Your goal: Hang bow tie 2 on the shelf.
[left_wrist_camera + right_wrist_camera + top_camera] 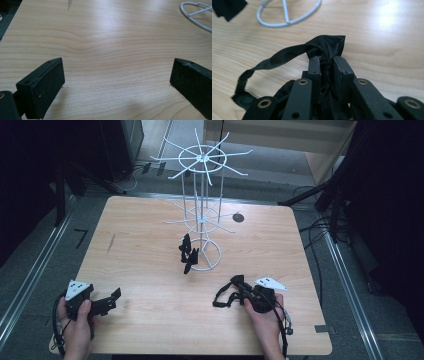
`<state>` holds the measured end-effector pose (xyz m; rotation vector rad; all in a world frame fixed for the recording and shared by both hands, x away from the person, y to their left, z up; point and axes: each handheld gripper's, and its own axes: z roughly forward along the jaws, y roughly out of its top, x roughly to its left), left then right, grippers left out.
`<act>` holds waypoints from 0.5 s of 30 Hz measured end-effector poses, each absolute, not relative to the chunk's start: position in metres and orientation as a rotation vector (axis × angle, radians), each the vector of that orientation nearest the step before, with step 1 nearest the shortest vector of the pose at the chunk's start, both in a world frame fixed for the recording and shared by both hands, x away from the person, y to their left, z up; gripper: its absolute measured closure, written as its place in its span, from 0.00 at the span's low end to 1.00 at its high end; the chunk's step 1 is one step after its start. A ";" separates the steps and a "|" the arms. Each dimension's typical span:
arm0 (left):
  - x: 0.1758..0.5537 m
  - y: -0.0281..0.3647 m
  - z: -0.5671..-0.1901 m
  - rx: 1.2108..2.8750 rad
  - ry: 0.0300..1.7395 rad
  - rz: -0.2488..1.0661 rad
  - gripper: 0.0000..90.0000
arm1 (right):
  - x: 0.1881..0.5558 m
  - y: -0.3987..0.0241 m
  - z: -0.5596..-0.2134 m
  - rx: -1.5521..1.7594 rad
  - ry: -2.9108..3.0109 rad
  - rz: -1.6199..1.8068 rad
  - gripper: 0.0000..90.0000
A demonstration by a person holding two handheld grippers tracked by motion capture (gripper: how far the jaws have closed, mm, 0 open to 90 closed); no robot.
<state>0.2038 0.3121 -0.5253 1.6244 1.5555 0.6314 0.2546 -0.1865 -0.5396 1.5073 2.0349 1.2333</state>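
A black fabric strap piece (pixel 287 53) lies on the wooden table (pixel 150 245), and my right gripper (pixel 327 60) is shut on its bunched end, the loop trailing off to the left. From above, that gripper (pixel 239 284) sits at the front right with the black strap (pixel 224 297) beside it. My left gripper (pixel 117 75) stands open over bare wood at the front left (pixel 112 297), nothing between its jaws. A white wire rack (pixel 202 210) with radiating hooks stands mid-table, and another black fabric piece (pixel 187 252) hangs by its base ring.
The rack's white base ring (pixel 287 15) lies just beyond the right gripper, with a black scrap (pixel 228 8) at the far left of that view. Its ring edge (pixel 197 17) also appears at the upper right of the left gripper view. Dark equipment and cables surround the table.
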 end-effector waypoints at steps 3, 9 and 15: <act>0.204 0.312 -0.525 1.624 1.556 0.631 0.00 | 0.252 -0.184 -0.534 1.468 2.015 1.263 0.86; 0.204 0.312 -0.525 1.625 1.555 0.632 0.00 | 0.245 -0.181 -0.521 1.434 1.965 1.327 0.86; 0.204 0.312 -0.525 1.626 1.556 0.636 0.00 | 0.237 -0.175 -0.502 1.360 1.913 1.392 0.86</act>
